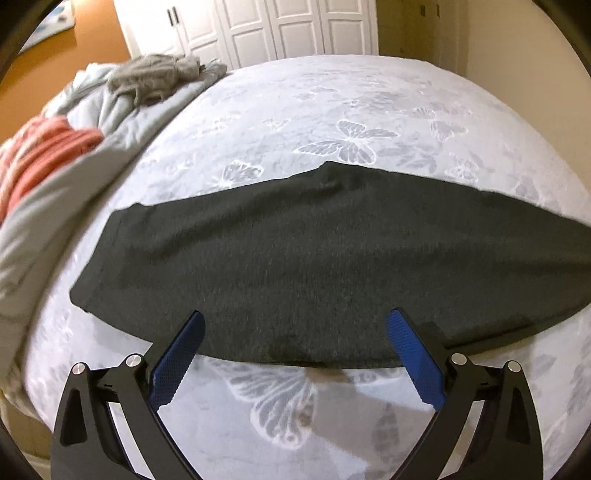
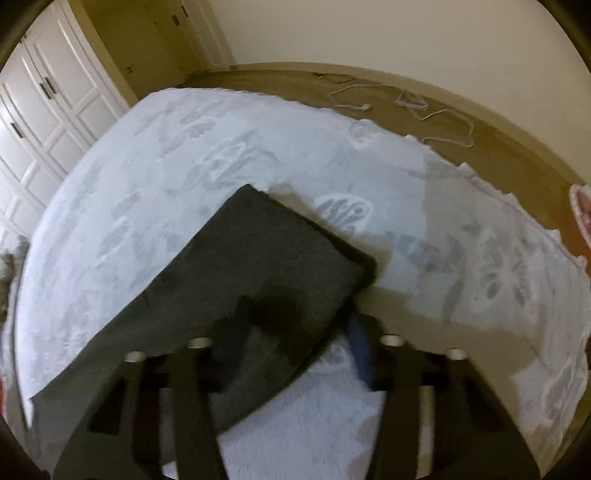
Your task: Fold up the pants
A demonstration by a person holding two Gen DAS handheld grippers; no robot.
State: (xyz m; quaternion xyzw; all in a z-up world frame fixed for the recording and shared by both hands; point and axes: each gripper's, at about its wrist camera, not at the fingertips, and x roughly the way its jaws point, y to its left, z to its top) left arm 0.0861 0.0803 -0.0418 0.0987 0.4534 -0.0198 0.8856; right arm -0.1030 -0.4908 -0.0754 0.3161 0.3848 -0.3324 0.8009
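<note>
Both grippers hang over the bed as I watch through the wrist cameras. On my left gripper (image 1: 295, 332) the jaws stand spread wide, the blue pads (image 1: 413, 354) well apart, nothing between them but air; the tips hover above the near edge of the pants (image 1: 295, 258). My right gripper (image 2: 291, 332) is badly blurred. I can make out its dark fingers over the near corner of the pants (image 2: 240, 266), with a gap between them, so I read the jaws as parted and not pressing on the cloth, though I cannot tell whether a tip touches the fabric.

From largest down: the bed (image 1: 332, 110) fills most of both views, covered in a pale bedspread with a butterfly pattern. The pants, dark charcoal, lie flat on it as a long band running left to right across the left wrist view, apparently folded lengthwise, with a hemmed end at the left. In the right wrist view one squared end of them points away from me, its corner slightly raised and casting a shadow.

At the bed's far left lies a rumpled grey blanket (image 1: 110, 110), with a coral striped cloth (image 1: 48, 151) on it and a grey furry heap (image 1: 159, 74) further back. White panelled closet doors (image 1: 288, 26) stand behind. On the tan floor beyond the bed, loose white cables (image 2: 424, 110) trail about.
</note>
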